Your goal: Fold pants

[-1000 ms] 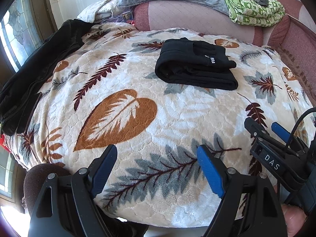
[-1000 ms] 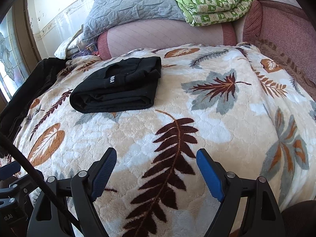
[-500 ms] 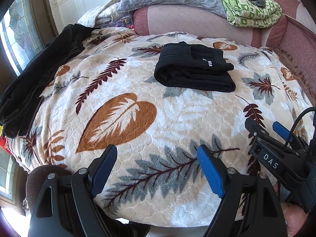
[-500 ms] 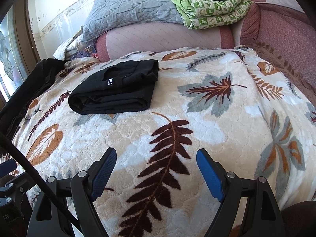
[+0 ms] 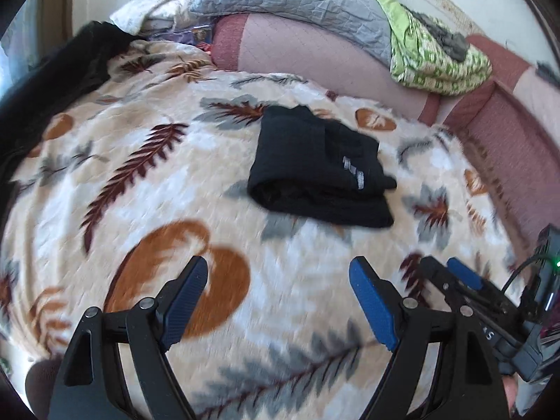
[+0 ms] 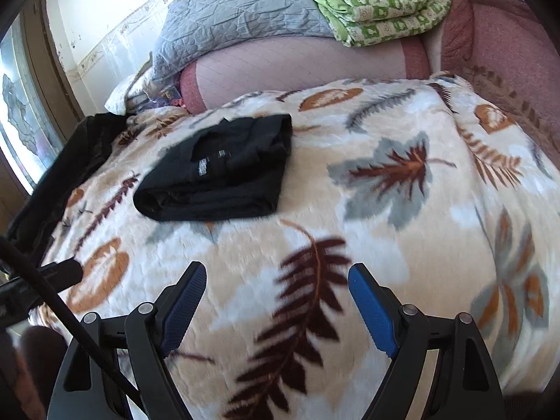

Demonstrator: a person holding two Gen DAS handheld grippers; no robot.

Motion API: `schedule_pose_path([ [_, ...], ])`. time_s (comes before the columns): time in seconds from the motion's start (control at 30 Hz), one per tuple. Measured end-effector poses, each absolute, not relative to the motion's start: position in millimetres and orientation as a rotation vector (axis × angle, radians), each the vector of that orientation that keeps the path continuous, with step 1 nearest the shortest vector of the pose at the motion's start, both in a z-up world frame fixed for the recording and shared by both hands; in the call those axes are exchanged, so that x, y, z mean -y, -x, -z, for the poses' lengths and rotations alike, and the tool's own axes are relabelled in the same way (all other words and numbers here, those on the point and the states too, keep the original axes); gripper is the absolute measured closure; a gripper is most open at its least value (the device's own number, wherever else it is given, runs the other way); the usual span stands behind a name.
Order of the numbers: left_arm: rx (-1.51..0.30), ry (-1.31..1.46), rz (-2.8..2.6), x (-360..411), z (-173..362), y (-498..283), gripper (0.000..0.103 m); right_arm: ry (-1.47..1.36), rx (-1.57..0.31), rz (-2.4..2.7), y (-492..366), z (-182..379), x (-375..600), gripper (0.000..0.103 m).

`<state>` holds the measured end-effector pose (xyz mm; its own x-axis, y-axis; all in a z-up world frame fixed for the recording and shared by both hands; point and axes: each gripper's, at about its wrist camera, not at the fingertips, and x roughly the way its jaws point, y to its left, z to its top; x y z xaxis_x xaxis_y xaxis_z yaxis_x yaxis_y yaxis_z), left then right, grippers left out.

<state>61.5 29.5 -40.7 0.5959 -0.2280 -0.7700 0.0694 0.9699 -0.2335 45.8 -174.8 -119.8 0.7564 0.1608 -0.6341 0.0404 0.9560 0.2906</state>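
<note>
Black pants, folded into a compact bundle with a small white label facing up, are lying on a leaf-patterned blanket toward its far side. The left tool is hovering over the near edge of the blanket with its blue-padded fingers spread wide and gripping nothing; the pants are sitting well beyond it, slightly to the right. The right tool is likewise hanging released and empty over the near blanket, with the pants lying far and to its left. A dark garment is draping along the blanket's left edge. Behind the blanket, a grey quilt and a folded green cover are resting on a pink sofa back. Both views are showing motion blur.
</note>
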Motion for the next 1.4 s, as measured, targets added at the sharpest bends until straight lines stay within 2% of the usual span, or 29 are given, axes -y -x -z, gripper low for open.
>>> schedule_pose_path([
  [0.17,-0.929,0.266,0.262,-37,45,-139,0.021,-0.471,-0.771,-0.210,-112,107,202,0.014],
  [0.37,-1.003,0.352,0.356,-40,83,-224,0.021,-0.679,-0.860,-0.261,-203,138,232,0.014],
  [0.6,-1.102,0.373,0.504,-14,120,-264,0.021,-0.796,-0.846,-0.408,-254,160,225,0.016],
  [0.63,-1.100,0.349,0.493,-9,118,-264,0.021,-0.800,-0.844,-0.430,-261,162,220,0.021],
  [0.67,-1.100,0.333,0.475,-5,116,-264,0.026,-0.789,-0.841,-0.443,-266,163,216,0.026],
  [0.7,-1.098,0.319,0.456,-3,112,-262,0.040,-0.781,-0.843,-0.446,-269,164,213,0.044],
  [0.73,-1.094,0.307,0.449,-2,109,-262,0.045,-0.789,-0.852,-0.458,-272,166,212,0.062],
  [0.8,-1.071,0.302,0.464,-4,99,-259,0.055,-0.843,-0.855,-0.492,-274,168,214,0.065],
  [0.83,-1.061,0.305,0.472,-4,94,-258,0.057,-0.843,-0.848,-0.505,-274,165,214,0.067],
  [1.03,-0.981,0.313,0.501,13,62,-271,0.058,-0.765,-0.702,-0.518,-268,116,222,0.067],
  [1.1,-0.990,0.323,0.492,23,67,-282,0.054,-0.754,-0.671,-0.492,-269,109,231,0.067],
  [1.17,-1.028,0.285,0.436,35,81,-291,0.053,-0.742,-0.675,-0.438,-273,112,240,0.063],
  [1.2,-1.055,0.244,0.394,41,90,-294,0.052,-0.721,-0.690,-0.392,-275,115,243,0.057],
  [1.27,-1.085,0.180,0.312,46,107,-294,0.045,-0.646,-0.760,-0.268,-281,124,246,0.054],
  [1.33,-1.088,0.240,0.330,38,103,-290,0.045,-0.603,-0.819,-0.169,-284,130,249,0.049],
  [1.4,-1.071,0.274,0.333,26,86,-281,0.045,-0.653,-0.785,-0.161,-279,124,260,0.049],
])
